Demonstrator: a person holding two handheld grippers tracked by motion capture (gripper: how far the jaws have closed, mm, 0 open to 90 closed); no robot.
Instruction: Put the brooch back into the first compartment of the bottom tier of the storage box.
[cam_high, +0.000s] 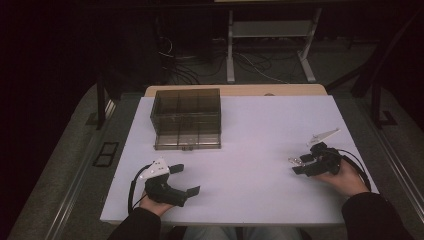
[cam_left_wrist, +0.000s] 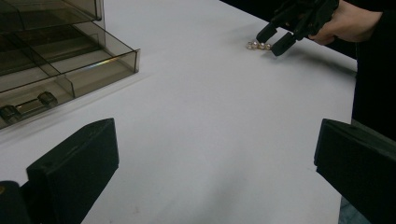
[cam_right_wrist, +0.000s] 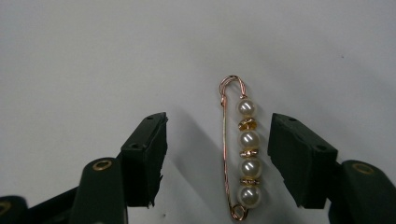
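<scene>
My left gripper (cam_high: 186, 179) rests near the front-left corner of the white table (cam_high: 260, 125), jaws spread wide w/ nothing btwn them; in the left gripper view they stand far apart at either side over bare surface. My right gripper (cam_high: 299, 164) sits near the right edge, a bit fwd of the mid-line, also released: jaws apart, straddling a pearl pin (cam_right_wrist: 241, 148) that lies flat on the surface. In the right gripper view the pin, a gold-coloured safety-pin type w/ four pearls and small gold spacers, lies lengthwise btwn the jaws, closer to the right-hand jaw in that view but not touching either one. From the left gripper view the same pin (cam_left_wrist: 259, 45) shows as a short row of beads just at the tips of the right gripper (cam_left_wrist: 275, 40), my right hand (cam_left_wrist: 348, 21) wrapped round the grip behind it. A smoky see-through box w/ compartments (cam_high: 186, 118) sits toward the back-left of the table, well apart from both grippers; its front drawer (cam_left_wrist: 70, 74) is pulled out a little, a small clasp on the front wall. Can't tell what, if anything, is inside the compartments.
</scene>
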